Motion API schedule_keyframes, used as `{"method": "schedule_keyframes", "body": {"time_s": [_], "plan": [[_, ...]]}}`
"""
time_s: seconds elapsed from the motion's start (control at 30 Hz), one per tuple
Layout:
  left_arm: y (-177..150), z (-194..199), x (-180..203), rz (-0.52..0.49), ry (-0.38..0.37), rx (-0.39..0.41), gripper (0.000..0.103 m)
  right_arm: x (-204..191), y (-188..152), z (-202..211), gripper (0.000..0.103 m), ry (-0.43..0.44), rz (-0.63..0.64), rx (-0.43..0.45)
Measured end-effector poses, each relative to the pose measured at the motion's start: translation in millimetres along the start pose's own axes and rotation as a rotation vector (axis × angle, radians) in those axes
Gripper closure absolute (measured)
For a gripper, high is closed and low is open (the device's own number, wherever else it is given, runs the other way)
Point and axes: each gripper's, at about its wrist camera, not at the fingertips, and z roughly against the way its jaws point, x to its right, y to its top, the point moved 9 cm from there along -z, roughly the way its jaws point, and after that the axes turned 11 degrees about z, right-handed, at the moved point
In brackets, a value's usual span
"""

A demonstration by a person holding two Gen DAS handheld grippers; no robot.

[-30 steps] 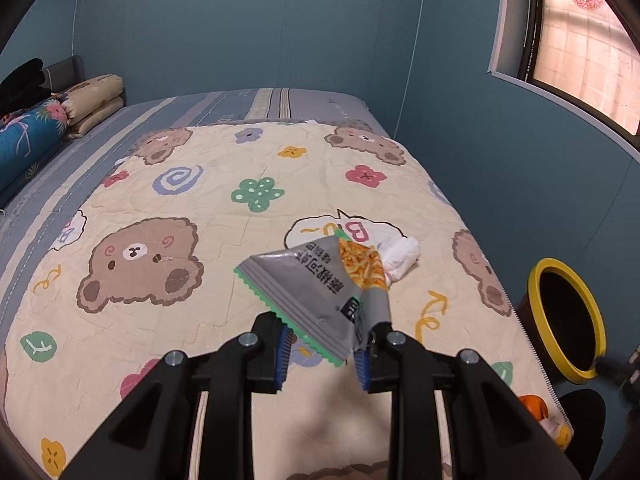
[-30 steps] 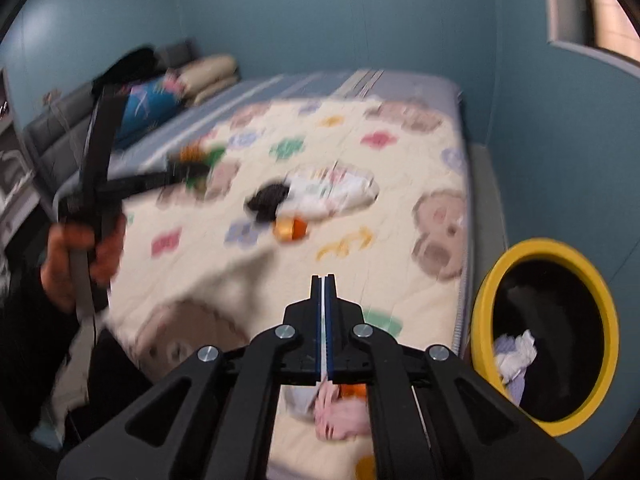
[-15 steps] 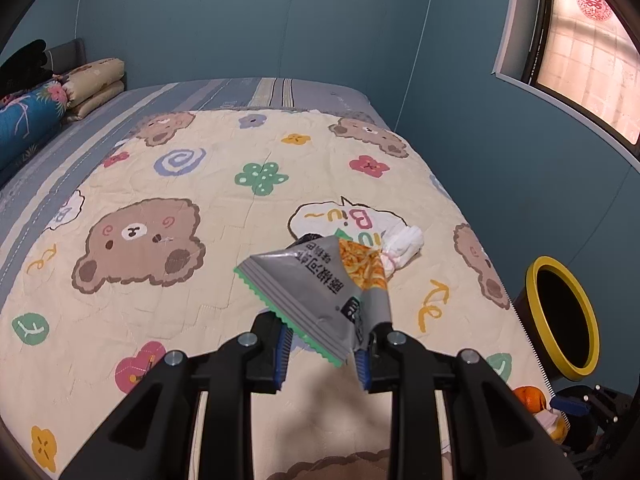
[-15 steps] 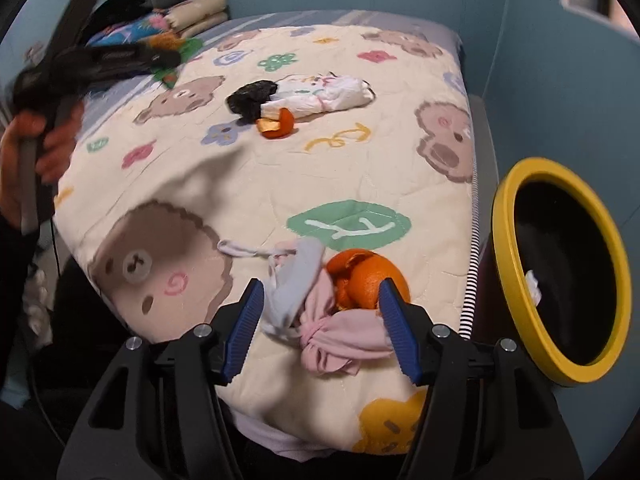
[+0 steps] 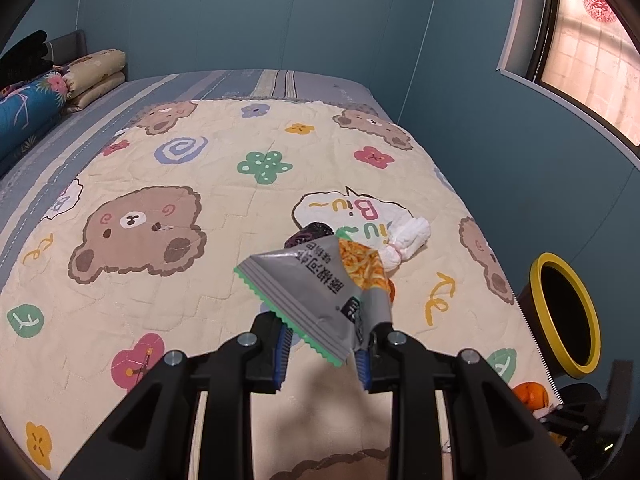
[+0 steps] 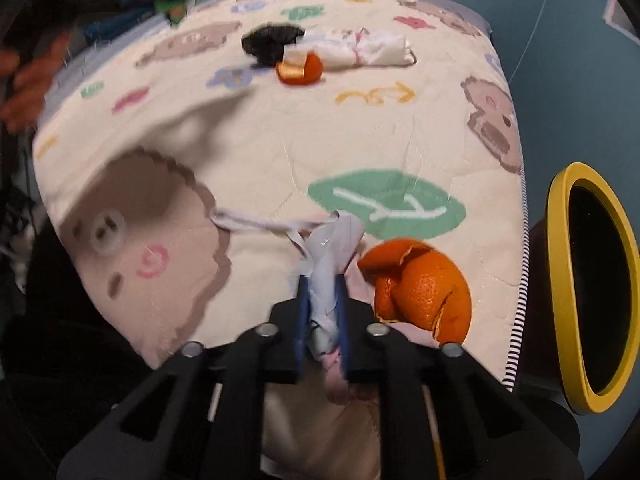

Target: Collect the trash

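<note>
Left gripper [image 5: 322, 354] held above bed quilt [image 5: 224, 216], jaws part-way apart with grey snack packet [image 5: 320, 286] caught at right-hand pad only; other pad clear of foil. Right gripper [image 6: 323, 312] closed tight on pale crumpled wrapper [image 6: 330, 264] at near corner of quilt [image 6: 280, 140], pink scrap bunched beneath. Orange peel [image 6: 420, 284] just beside right jaw, not gripped. More trash farther up quilt: black scrap [image 6: 270, 42], white tied bag [image 6: 360, 50], second peel piece [image 6: 300, 70]. Yellow-rimmed bin [image 6: 560, 280] on floor off right edge of bed. Risks, judged: packet likely to slide or swing loose on any quick swing toward bin, given one-sided hold; drop onto floor gap between bed and bin plausible. Wrapper thin and trailing a long white strip across quilt; strip could snag or drag pink scrap and peel off edge. Right view blurred, so exact bite on wrapper uncertain.
</note>
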Motion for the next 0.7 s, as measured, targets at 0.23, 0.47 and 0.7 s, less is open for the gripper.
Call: {"method": "schedule_keyframes", "body": {"time_s": [0.23, 0.47, 0.7], "plan": [[3.1, 3.4, 1.8, 0.003, -0.007, 0.008, 0.078, 9.1, 41.4, 78.4, 0.093, 0.202, -0.122, 0.183], [-4.2, 3.5, 20.5, -0.017, -0.029, -0.007, 0.078, 42.3, 65.4, 153.4, 0.093, 0.198, -0.207, 0.367], [-3.9, 15.6, 72.4, -0.075, -0.095, 0.002, 0.078, 99.6, 63.0, 198.5, 0.093, 0.076, -0.283, 0.485]]}}
